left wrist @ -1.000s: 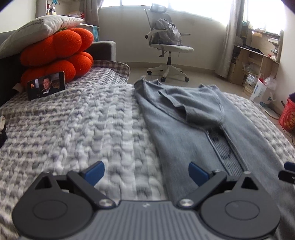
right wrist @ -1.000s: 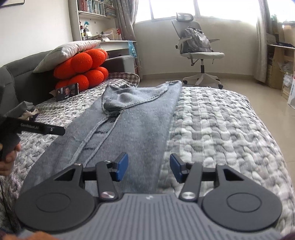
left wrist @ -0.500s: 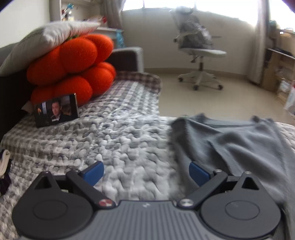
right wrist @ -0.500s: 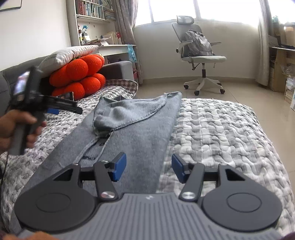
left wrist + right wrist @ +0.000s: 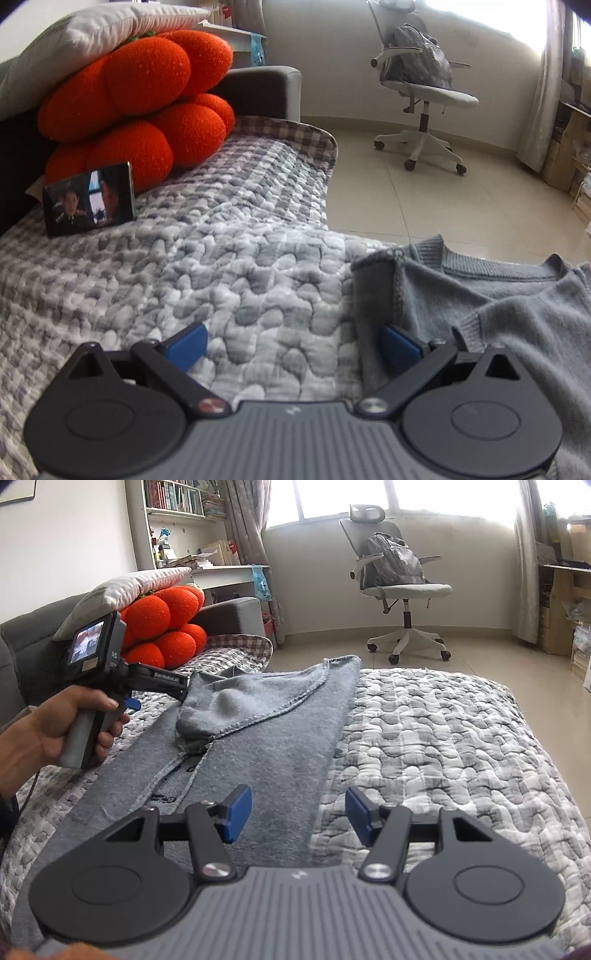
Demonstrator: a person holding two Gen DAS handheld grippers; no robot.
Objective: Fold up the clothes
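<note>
Both wrist views overlook the same sweater (image 5: 498,317) (image 5: 266,731).

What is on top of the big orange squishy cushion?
A white pillow lies on top of the orange cushion, tilted and leaning back on the grey sofa. The pillow hides the cushion's top. A small screen stands propped against the cushion's front.

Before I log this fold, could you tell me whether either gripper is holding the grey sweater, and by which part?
Nothing is held. Left gripper and right gripper are both open over the grey sweater.
</note>
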